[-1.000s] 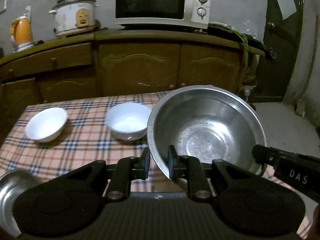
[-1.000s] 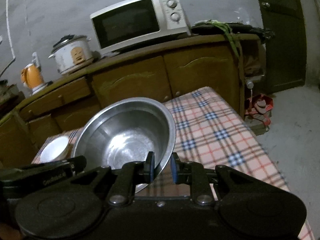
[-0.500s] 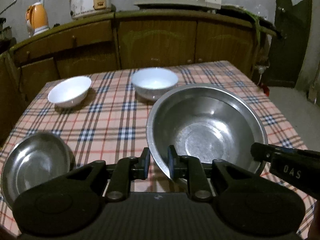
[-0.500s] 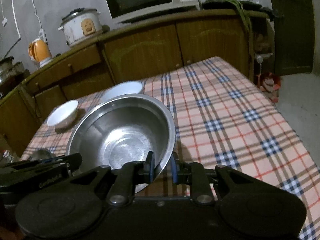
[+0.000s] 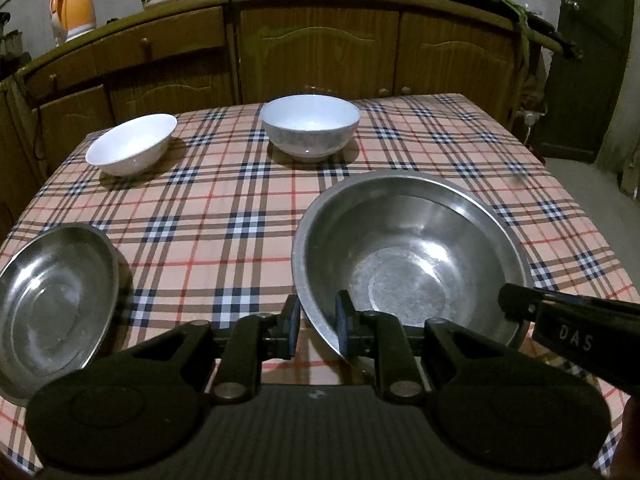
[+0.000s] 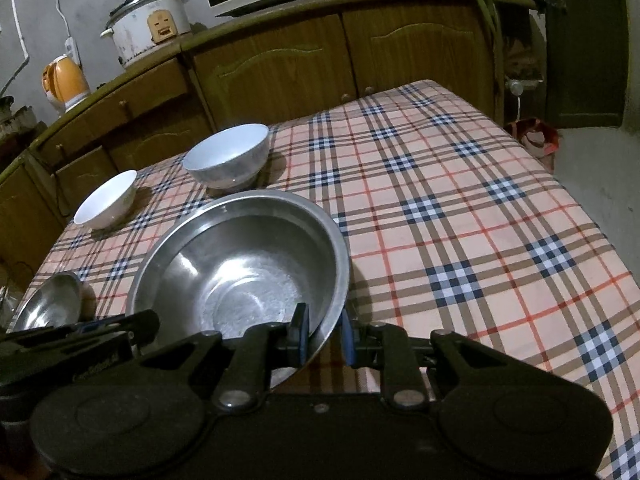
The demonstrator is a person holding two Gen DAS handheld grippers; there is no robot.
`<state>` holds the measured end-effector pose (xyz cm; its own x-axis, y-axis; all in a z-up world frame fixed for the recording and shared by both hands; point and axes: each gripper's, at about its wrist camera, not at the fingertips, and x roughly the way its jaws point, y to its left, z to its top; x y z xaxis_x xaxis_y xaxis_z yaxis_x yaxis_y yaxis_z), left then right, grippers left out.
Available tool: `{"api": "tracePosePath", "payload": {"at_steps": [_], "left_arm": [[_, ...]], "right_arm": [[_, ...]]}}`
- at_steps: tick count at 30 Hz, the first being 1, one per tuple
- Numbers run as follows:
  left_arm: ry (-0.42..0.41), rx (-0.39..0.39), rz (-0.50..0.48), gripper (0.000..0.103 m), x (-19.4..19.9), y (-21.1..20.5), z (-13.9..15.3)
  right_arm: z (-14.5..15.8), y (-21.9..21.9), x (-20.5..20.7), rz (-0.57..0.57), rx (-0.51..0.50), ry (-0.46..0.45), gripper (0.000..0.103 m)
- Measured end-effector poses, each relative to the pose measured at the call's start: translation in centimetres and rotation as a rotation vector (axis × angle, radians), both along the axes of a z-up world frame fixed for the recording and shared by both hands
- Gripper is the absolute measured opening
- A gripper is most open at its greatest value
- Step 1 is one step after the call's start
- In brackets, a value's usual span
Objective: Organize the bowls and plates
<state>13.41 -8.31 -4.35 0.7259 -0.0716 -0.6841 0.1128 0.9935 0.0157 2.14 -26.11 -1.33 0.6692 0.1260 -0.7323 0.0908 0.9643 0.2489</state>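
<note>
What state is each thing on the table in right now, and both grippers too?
large steel bowl: upright, empty, gripped at rim on both sides
left gripper: shut on its near-left rim
right gripper: shut on its near-right rim
small steel bowl: tilted, empty
left white bowl: upright, empty
right white bowl: upright, empty

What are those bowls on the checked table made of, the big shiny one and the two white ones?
The big bowl looks like stainless steel: grey, mirror-like glints, faint scuffing on its flat bottom. Both grippers, left and right, pinch its thin rim. The two white bowls look like glazed ceramic or porcelain, smooth with soft highlights, though melamine cannot be ruled out.
</note>
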Motion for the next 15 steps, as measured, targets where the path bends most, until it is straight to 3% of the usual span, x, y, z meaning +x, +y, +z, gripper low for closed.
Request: {"api": "tracePosePath", "payload": {"at_steps": [15], "left_arm": [[0.024,-0.026,0.019,0.021,0.2,0.0,-1.4]], "right_arm": [[-1.1,0.3,0.4,0.01,-0.021,0.028,0.023]]}}
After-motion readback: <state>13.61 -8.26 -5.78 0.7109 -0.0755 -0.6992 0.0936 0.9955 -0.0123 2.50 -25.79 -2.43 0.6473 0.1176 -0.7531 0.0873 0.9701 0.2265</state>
